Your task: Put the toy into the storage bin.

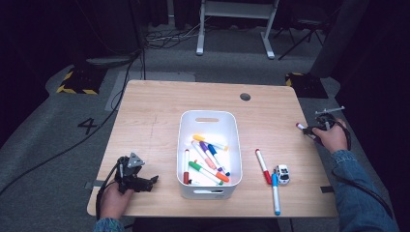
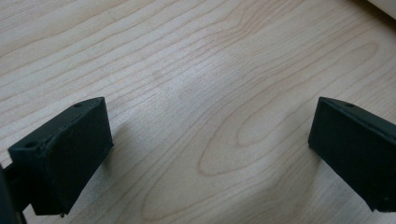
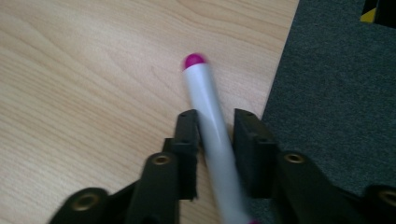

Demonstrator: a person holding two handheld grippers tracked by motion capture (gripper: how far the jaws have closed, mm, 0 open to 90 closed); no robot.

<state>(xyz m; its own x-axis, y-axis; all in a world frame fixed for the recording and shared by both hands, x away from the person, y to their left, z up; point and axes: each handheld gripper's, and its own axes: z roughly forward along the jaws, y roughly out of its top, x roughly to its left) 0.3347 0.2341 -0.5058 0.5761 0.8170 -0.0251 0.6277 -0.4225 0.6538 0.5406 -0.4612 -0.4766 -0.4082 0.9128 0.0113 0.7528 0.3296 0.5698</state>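
Magenta marker (image 3: 208, 126): white barrel, magenta end cap, lying at the right edge of the table (image 1: 159, 104), just beside the drop to the grey carpet; seen in the high view (image 1: 305, 129) as a short stub by the right hand. Right gripper (image 3: 215, 140): jaws on either side of the barrel, clamped on it; picture slightly blurred. In the high view the right gripper (image 1: 316, 129) sits at the table's right edge, hand and denim sleeve behind it. Left gripper (image 1: 145, 182): at the near left corner of the table, held in the left hand, jaws spread wide; its own view shows bare wood between the two black jaws, nothing gripped. Bin (image 1: 185, 140): white, rectangular, centre of table, holding several markers of mixed colours, among them green, orange, blue, purple, yellow and red. Red marker (image 1: 263, 166): loose on the table right of the bin. Blue marker (image 1: 275, 193): just below it, near the front edge. Toy car (image 1: 283, 174): white, just beside both loose markers. Grommet hole (image 1: 245, 96): far side of table.
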